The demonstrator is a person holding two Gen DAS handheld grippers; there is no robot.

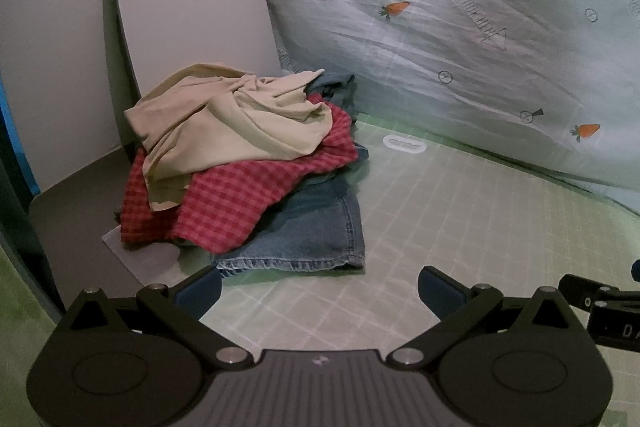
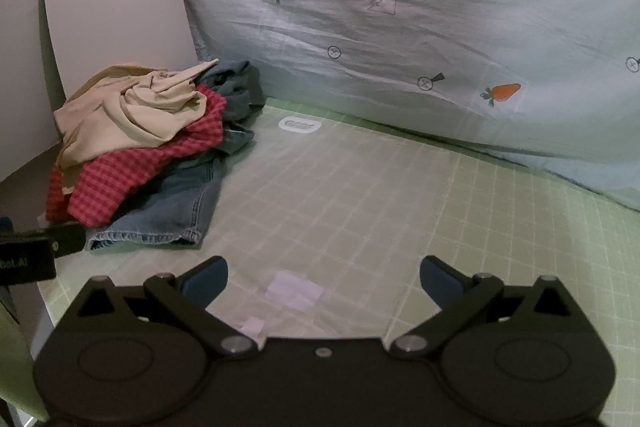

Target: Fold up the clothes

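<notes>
The left gripper (image 1: 320, 285) hovered over the green grid mat (image 1: 460, 211) with its jaws spread wide and nothing between them; the right gripper (image 2: 324, 277) hung likewise, jaws apart and empty, above the same mat (image 2: 500, 227). The clothes lay in a heap ahead and to the left of both. In the left view the jeans (image 1: 316, 227) sat at the bottom, their hem just beyond the left fingertip, with a red checked shirt (image 1: 224, 207) over them and a beige garment (image 1: 224, 123) crumpled on top. From the right gripper the pile stood farther off to the left: jeans (image 2: 176, 211), shirt (image 2: 132, 175), beige garment (image 2: 132, 119). A pale board (image 1: 188, 7) leaned upright behind the heap. A grey sheet (image 1: 480, 39) printed with carrots rose beyond the mat, ahead and to the right. A clear plastic film (image 2: 320, 195) with a handle cut-out lay on the mat straight ahead of the right gripper. The other gripper's edge showed at each view's side.
</notes>
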